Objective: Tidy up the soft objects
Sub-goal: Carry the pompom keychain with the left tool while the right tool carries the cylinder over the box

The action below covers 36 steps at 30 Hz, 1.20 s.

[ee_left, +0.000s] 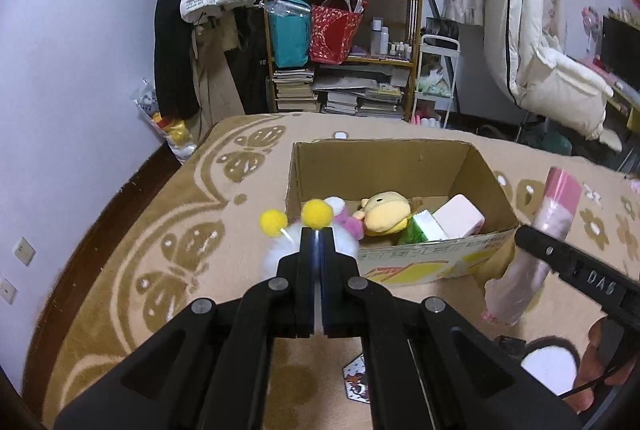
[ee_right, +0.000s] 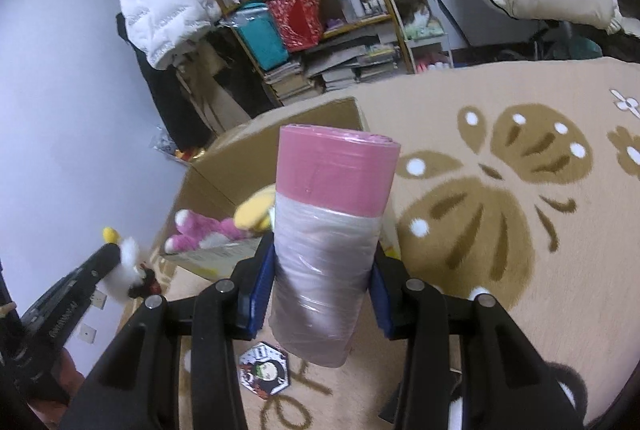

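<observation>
Here, left tongs (ee_left: pixel 316 230) grip a white fluffy toy (ee_left: pixel 286 250); right tongs (ee_right: pixel 322 282) clamp a pink roll (ee_right: pixel 332 230), cardboard box (ee_left: pixel 460 254) at twelve o'clock.

Hidden and cut-off parts around your two grippers

Your left gripper (ee_left: pixel 316 234) covers most of the white fluffy toy (ee_left: pixel 286 250); what its closed jaws pinch is unreadable. The box (ee_left: pixel 400 166) wall hides the lower halves of the yellow plush (ee_left: pixel 386 212) and pink block (ee_left: pixel 460 218). Your roll (ee_right: pixel 332 230) blocks the box interior in the right view. Your hand (ee_left: pixel 600 382) is cut by the edge.
</observation>
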Motion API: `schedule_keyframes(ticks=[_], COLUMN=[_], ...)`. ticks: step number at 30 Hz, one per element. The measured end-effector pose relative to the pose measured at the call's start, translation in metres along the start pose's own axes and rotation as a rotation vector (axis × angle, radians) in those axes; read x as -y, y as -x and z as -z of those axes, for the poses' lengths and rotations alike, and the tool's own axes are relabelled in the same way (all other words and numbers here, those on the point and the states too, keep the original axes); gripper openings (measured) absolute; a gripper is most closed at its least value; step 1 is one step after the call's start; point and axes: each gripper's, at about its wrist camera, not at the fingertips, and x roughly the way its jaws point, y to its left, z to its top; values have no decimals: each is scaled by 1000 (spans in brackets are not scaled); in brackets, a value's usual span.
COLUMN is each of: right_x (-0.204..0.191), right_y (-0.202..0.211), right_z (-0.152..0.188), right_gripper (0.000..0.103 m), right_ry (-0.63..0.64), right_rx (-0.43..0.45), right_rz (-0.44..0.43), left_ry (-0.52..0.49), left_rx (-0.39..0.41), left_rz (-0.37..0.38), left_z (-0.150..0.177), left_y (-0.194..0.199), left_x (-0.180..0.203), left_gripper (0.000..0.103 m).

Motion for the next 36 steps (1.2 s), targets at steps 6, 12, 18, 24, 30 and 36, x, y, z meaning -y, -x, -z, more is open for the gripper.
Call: schedule_keyframes(ticks=[6,12,18,24,30,36], right_x=[-15,-35,-48,-58,-70,-72], right_y=[4,9,5,7,2,-8], right_z=[-9,-19,-32,-50,-70,-78], right_gripper=[45,45,45,45,45,45], right_ry=[44,111,164,214,256,254], right_rx=[14,33,31,56,78,78], right_rz=[-29,-47,-42,-33,-21,-21], left_ry=[-5,-5,-32,-42,-60,17], left_rx=[21,91,136,165,210,272], left_rz=[-41,-23,-34,-52,-72,-66], left_z=[-6,-21,-35,-50,-69,-81], left_y=[7,24,29,25,15,12], left_x=[-1,2,10,9,8,-4], left_gripper=[1,1,2,2,2,2])
